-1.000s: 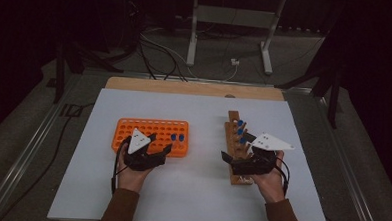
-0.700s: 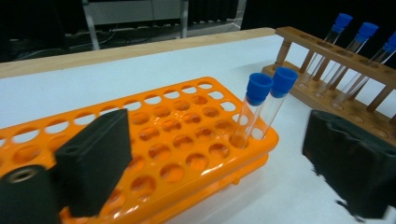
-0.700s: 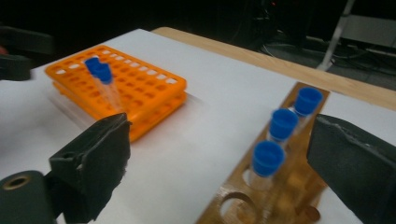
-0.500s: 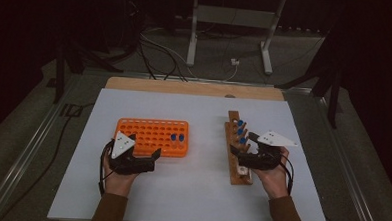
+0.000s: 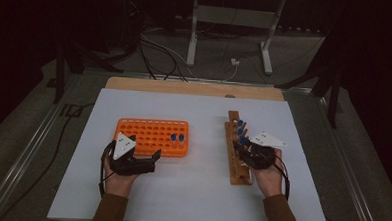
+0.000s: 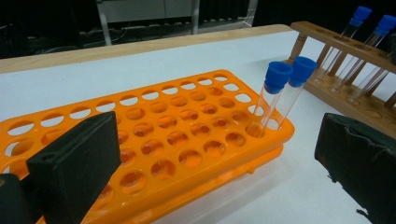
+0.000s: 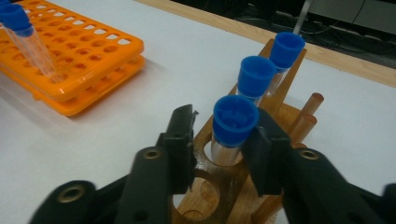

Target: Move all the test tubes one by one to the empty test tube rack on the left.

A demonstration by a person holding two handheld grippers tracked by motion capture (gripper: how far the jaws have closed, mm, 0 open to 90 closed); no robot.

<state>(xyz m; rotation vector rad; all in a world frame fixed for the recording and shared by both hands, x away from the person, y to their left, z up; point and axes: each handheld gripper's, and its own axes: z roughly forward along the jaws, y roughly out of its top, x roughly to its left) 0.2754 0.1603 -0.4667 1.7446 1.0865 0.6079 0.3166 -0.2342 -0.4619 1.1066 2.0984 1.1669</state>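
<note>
Both grippers have shifted since earlier: the left gripper point(image 5: 154, 158) drew back to the orange rack's point(image 5: 152, 136) near corner, jaws wide open and empty. Right of that rack, the right gripper point(image 7: 223, 140) straddles a blue-capped tube point(image 7: 232, 127) in the wooden rack point(image 5: 233, 153), jaws not visibly clamped.

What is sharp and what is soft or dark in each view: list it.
High view: dim, black surroundings, white table evenly lit. Left gripper view: orange rack sharp, near jaws blurred. Right gripper view: nearest blue cap fairly sharp, wooden rack glossy, far background soft.
</note>
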